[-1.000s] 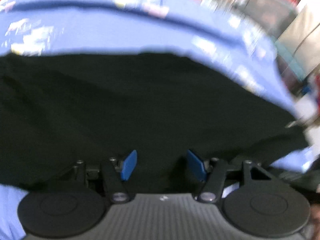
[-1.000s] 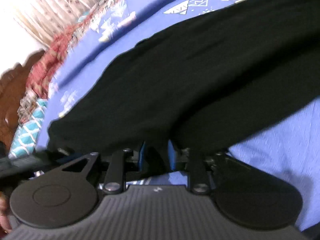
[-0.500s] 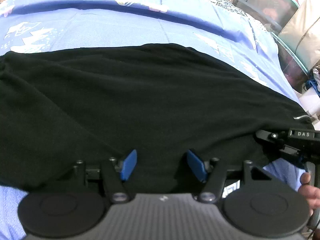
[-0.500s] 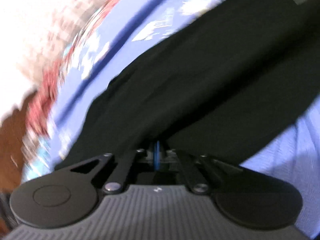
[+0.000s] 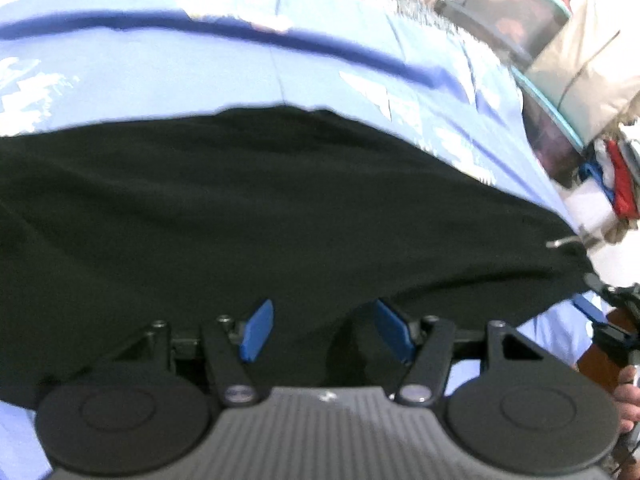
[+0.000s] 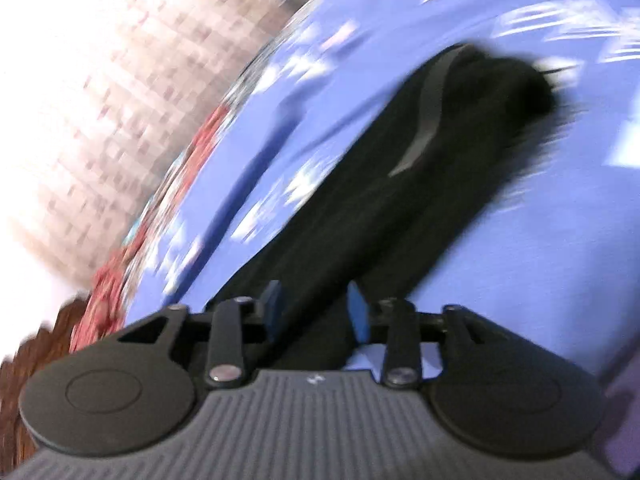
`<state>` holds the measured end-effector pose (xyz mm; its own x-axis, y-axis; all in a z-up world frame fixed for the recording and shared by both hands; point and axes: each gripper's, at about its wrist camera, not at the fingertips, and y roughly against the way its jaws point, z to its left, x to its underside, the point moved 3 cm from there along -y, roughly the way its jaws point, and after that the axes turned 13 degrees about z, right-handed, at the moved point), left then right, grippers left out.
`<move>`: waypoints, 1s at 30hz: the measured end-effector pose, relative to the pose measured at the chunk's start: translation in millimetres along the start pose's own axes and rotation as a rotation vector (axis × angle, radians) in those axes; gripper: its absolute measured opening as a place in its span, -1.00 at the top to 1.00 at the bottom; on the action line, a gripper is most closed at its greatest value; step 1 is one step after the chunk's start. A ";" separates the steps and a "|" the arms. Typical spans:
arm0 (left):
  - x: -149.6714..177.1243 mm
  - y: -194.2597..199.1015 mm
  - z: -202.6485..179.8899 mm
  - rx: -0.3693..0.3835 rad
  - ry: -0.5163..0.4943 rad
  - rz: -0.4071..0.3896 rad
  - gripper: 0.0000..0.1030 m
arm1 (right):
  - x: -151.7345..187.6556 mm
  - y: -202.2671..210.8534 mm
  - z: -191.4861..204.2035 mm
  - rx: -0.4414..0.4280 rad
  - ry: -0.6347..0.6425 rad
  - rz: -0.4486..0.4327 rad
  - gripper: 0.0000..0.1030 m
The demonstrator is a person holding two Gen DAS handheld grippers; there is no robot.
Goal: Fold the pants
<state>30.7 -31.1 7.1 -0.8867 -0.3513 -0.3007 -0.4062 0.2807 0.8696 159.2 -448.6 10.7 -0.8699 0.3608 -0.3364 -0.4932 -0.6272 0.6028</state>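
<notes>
Pants [image 5: 280, 208], black ones, are spread flat across a blue bedsheet [image 5: 160, 72] with white prints on it, and both claws are sitting right at the near edge of them. The left gripper [image 5: 326, 330] has its blue pads [image 5: 259, 330] apart, nothing pinched, just black cloth lying under and ahead of them from about 9 o'clock round to 2 o'clock in its view. The right gripper [image 6: 316, 312] has just been opening up: its pads [image 6: 357, 312] are apart now with a fold of the pants running up between them, but they don't look pressed on it. From there the pants [image 6: 400, 184] stretch away toward 1 o'clock as a long doubled strip with a grey stripe [image 6: 430, 100] near the far end. Right view is pretty blurry. Out at 3 o'clock in the left view you can catch the right gripper [image 5: 612, 312] and a hand [image 5: 630, 396], with storage boxes [image 5: 520, 20] up at 1 o'clock past the bed.
</notes>
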 end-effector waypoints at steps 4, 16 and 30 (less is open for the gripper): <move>3.5 -16.8 1.5 -0.020 0.016 0.039 -0.14 | -6.3 29.0 -43.7 0.028 -0.131 -0.105 0.03; -6.1 -14.8 -2.6 -0.041 0.046 0.072 -0.15 | -54.4 11.7 -81.1 -0.030 -0.257 -0.202 -0.29; -6.0 -12.5 -4.7 -0.041 0.060 0.071 -0.16 | -110.6 -20.8 -68.4 0.141 -0.171 -0.147 0.45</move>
<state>42.2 -36.7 -0.1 -0.8974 -0.3854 -0.2147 -0.3324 0.2708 0.9034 265.2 -522.6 -14.2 -0.7691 0.5600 -0.3081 -0.5983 -0.4610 0.6554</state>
